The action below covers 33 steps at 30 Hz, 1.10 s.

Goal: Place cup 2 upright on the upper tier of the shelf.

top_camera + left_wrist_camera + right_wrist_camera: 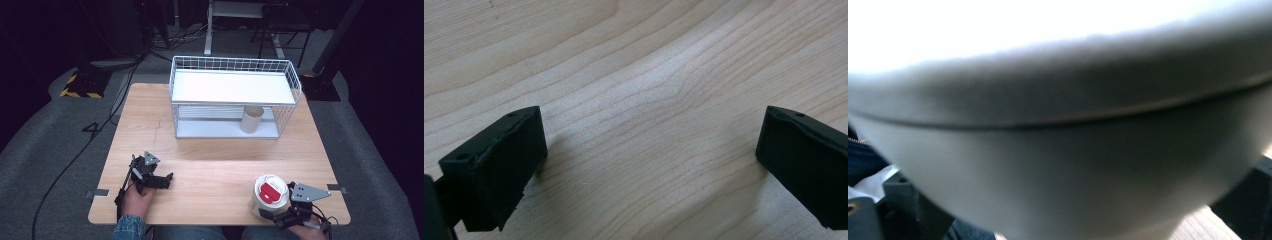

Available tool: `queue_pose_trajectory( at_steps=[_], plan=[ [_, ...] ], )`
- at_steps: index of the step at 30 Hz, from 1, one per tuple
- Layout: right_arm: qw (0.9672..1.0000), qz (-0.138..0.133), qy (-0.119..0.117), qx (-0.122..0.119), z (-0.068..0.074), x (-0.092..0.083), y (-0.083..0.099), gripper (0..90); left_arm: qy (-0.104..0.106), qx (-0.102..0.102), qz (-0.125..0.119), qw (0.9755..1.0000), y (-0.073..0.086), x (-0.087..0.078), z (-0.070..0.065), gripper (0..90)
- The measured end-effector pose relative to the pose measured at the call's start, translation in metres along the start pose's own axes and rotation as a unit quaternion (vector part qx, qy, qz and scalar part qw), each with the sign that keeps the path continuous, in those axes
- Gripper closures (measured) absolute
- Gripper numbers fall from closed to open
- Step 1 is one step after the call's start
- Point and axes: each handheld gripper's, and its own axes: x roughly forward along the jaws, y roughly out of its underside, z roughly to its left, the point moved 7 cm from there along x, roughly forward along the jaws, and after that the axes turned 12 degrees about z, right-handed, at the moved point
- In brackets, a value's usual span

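The white tub (pixel 268 196) with a red patch on its lid stands upright at the near right corner of the worktop (pixel 215 160), close to the front edge. The right gripper (pixel 280 212) sits hard against the tub's near side, low down; in the right gripper view the tub's pale wall (pixel 1063 165) crowds the lens, and the jaws seem to flank it, though whether they press on it or merely bracket it I cannot tell. That low approach would suit lifting the tub without touching the lid. The left gripper (pixel 159 181) rests on bare wood at the near left, its jaws wide apart with nothing between them. Farther back stands a white wire rack (pixel 232 97), a beige cup (pixel 252 120) on its lower shelf.
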Motion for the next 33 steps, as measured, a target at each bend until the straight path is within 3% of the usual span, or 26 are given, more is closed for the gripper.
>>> queue_pose_trajectory(
  at_steps=[9,33],
  plan=[
    [0.9999,-0.01,0.003,0.001,0.0018,0.005,0.0012,9.4,0.0,0.0,0.0,1.0,0.0,0.0,0.0,0.4],
    [0.9999,-0.009,0.007,-0.008,0.0016,0.0043,0.0015,11.0,0.0,0.0,0.0,1.0,0.0,0.0,0.0,0.5]
  ],
)
